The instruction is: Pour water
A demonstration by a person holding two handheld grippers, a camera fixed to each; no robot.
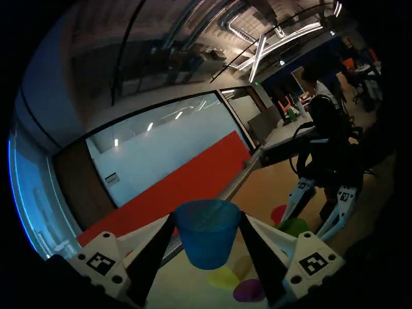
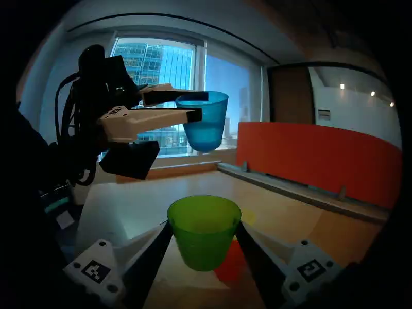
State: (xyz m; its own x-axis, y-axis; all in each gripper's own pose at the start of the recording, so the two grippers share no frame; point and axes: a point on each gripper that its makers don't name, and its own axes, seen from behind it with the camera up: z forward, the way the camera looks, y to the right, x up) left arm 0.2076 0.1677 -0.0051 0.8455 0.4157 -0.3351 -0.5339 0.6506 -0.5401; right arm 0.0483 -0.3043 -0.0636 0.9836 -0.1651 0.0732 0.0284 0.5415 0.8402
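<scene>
Right gripper view, nearest first: the right gripper [image 2: 203,229] has its jaws clamped on the green cup [image 2: 204,237], one black pad on each side. The cup is upright w/ its rim toward the camera. The inside looks plain green and no water line can be made out, so contents can't be told. Whether its base touches the desk [image 2: 288,206] or hangs just over it can't be told either. Coloured spots [image 2: 232,262] lie on the desk behind it: red just past the base, yellow a bit further.

Farther & higher, upper left: the left gripper [image 2: 202,106], dark cables behind it, jaws grasping the blue cup [image 2: 206,121] near the rim. That cup is well clear of the desk, approx upright, above & beyond the green cup and apart from it. It's translucent w/ daylight coming through; fill level unclear.

Left gripper view: the blue cup sits btwn that gripper's own jaws, pinched on both sides, mouth up. Beyond, at right, the right gripper's white fingers [image 1: 301,195] point down over the desk w/ a green shape at their tips.

Bkgd: orange panel [image 2: 319,154], window [image 2: 154,62] w/ towers outside, a seated person [image 1: 322,98] far off, strip lights [image 1: 257,56] overhead
</scene>
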